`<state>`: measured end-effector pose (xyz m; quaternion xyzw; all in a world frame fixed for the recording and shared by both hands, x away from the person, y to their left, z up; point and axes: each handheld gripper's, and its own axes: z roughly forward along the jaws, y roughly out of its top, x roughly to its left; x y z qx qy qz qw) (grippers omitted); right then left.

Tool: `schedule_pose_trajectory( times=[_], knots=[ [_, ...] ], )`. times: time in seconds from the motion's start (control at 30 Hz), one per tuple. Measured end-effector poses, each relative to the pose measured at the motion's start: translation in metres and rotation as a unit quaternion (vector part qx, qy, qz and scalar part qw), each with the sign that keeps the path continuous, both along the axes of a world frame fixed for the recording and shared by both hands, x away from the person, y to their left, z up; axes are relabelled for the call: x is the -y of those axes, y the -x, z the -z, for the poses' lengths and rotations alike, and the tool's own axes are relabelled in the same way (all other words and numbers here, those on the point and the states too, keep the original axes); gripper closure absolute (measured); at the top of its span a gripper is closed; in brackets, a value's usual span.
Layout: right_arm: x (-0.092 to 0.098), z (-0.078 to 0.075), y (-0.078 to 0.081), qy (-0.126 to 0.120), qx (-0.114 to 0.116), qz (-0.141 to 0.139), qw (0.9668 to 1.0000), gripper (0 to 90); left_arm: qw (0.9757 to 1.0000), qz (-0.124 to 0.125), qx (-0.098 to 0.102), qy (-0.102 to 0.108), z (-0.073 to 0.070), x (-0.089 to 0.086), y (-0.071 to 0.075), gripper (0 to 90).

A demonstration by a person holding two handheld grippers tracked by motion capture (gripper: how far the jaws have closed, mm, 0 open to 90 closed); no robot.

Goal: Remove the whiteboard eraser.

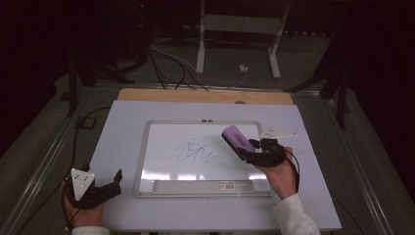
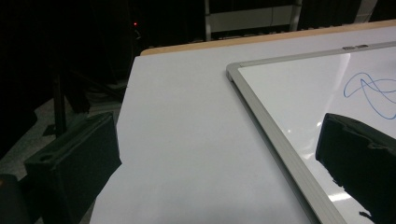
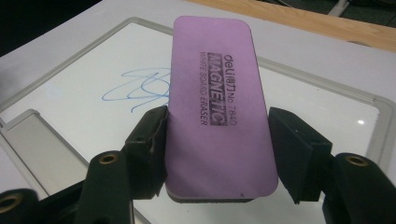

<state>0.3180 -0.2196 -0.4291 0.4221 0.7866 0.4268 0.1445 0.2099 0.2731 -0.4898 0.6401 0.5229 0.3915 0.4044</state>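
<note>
A white whiteboard [image 1: 161, 164] with a silver frame lies flat in the middle of the table, and a blue scribble [image 1: 195, 151] is drawn on it. My right gripper [image 1: 247, 151] is over the board's right side, shut on a purple magnetic eraser [image 1: 238, 137]. In the right gripper view the eraser [image 3: 215, 79] stands lengthwise between the jaws of the right gripper [image 3: 217, 144], above the whiteboard [image 3: 79, 93] and next to the scribble [image 3: 135, 88]. My left gripper [image 1: 113, 186] rests at the front left of the table, open with nothing between its fingers. In its own view the left gripper [image 2: 215, 154] faces the whiteboard's left frame [image 2: 261, 116].
A pale sheet [image 1: 117, 137] covers the wooden tabletop [image 1: 195, 95] under the board. Beyond the table's far edge are floor cables [image 1: 171, 63] and a white stand's legs [image 1: 200, 49]. The surroundings are dark.
</note>
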Motion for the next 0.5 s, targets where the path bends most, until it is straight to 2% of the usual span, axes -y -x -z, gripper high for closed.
schedule_pose_trajectory(
  times=[0.5],
  knots=[
    [-0.028, 0.001, -0.009, 0.007, 0.003, -0.027, 0.9996, 40.9, 1.0, -0.002, 0.0, 0.001, 0.001, -0.001, -0.001, 0.5]
  ],
)
